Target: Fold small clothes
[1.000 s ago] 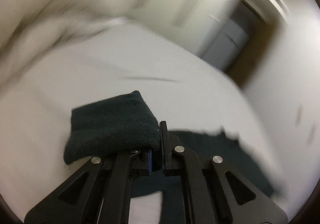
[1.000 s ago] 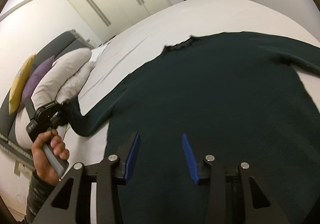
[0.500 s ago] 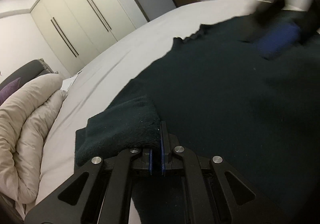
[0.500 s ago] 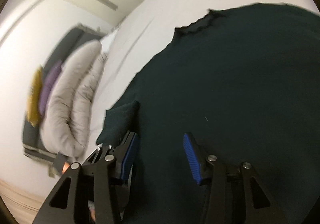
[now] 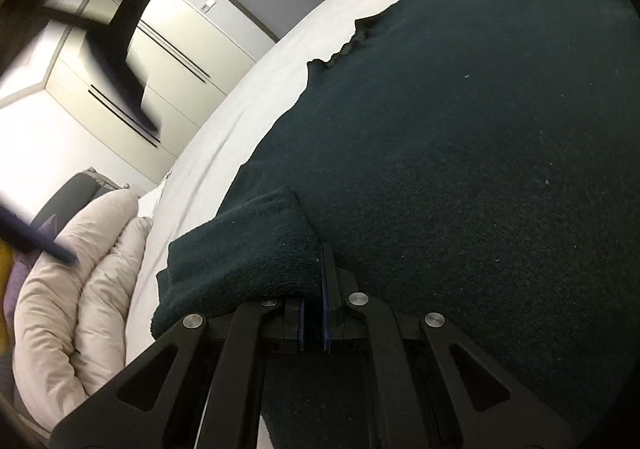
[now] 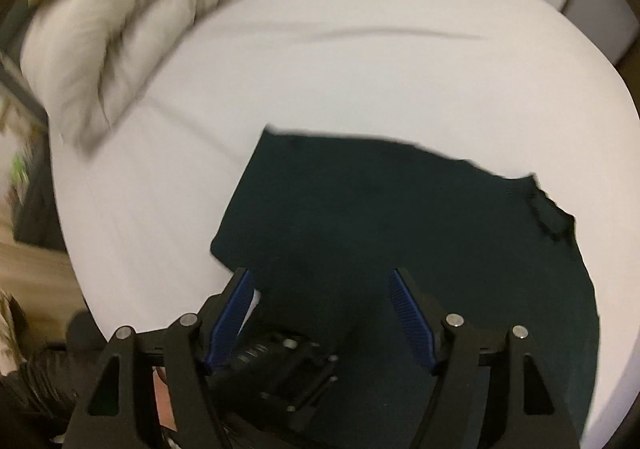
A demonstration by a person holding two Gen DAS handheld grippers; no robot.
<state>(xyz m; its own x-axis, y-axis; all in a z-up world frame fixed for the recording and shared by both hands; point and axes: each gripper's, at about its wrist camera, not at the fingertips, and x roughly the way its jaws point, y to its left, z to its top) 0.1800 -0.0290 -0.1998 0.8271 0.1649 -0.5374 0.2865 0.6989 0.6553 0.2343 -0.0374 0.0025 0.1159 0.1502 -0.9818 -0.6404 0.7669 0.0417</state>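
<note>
Two views — left wrist: left gripper (image 5: 312,281) clamped on the sleeve cuff (image 5: 240,249) of the dark green sweater (image 5: 460,169) lying on the white bed (image 5: 224,153); right wrist: right gripper (image 6: 320,309) opening above the sweater, nothing between its blue pads (image 6: 412,317).

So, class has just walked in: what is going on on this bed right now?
A person is folding a dark green sweater spread on a white bed. The left tool is shut on the sleeve cuff, which lies over the sweater's body. The right tool hangs above the sweater with nothing between its jaws, which are opening. A beige duvet lies bunched beside it.
</note>
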